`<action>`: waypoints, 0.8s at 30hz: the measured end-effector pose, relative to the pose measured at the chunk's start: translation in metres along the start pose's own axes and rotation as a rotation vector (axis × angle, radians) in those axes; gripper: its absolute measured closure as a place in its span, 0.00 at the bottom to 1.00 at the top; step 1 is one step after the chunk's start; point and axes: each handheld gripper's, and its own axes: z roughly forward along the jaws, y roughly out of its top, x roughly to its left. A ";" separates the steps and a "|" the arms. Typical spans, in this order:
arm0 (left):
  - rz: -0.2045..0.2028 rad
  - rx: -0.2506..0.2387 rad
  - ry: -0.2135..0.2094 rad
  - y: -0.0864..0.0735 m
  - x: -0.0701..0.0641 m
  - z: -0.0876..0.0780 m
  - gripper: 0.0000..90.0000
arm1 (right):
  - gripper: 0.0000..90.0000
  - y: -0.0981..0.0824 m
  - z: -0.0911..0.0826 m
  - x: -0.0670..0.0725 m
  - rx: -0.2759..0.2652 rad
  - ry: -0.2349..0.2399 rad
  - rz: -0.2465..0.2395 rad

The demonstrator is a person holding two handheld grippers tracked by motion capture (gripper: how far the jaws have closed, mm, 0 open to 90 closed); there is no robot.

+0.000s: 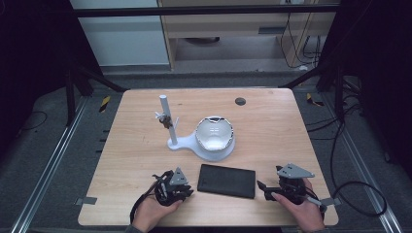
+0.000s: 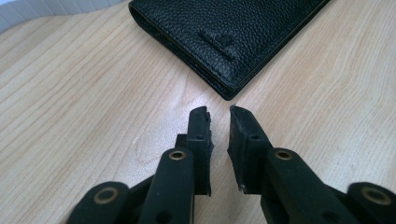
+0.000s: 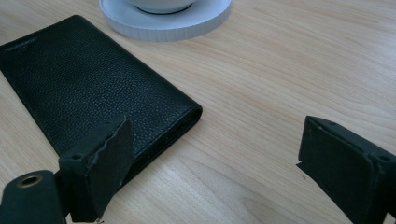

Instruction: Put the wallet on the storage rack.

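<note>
I am bringing my wide right gripper (image 3: 210, 158) and nearly closed, empty left gripper (image 2: 219, 126) toward the wallet (image 1: 227, 180), and it is lying so flat that the grippers may just push it along the table (image 1: 131, 145).

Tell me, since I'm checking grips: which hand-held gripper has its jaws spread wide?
The right hand-held gripper, beside the black wallet; its jaws stand far apart, while the left hand-held gripper shows a narrow gap.

A pale wooden bench (image 1: 145, 160) stands on dark grey carpet (image 1: 43, 145), with metal floor rails (image 1: 46, 170) at nine and three o'clock. At twelve o'clock are a white panel (image 1: 121, 43) and a light wooden cabinet (image 1: 233, 24); black cables (image 1: 350, 160) trail at three o'clock.
</note>
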 end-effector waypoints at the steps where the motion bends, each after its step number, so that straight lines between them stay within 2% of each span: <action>1: 0.007 0.009 -0.001 0.000 0.000 0.000 0.91 | 0.12 0.000 0.001 0.001 0.002 0.002 0.000; 8: 0.023 0.022 -0.002 0.002 -0.003 0.002 0.96 | 0.12 0.000 0.003 0.003 0.013 0.002 -0.010; 15: 0.038 0.037 0.006 0.004 -0.007 0.008 0.96 | 0.11 -0.001 0.004 0.000 0.020 -0.006 -0.001; 24: 0.044 0.028 0.017 0.008 -0.007 0.012 0.96 | 0.11 -0.001 0.005 0.001 0.022 0.001 -0.005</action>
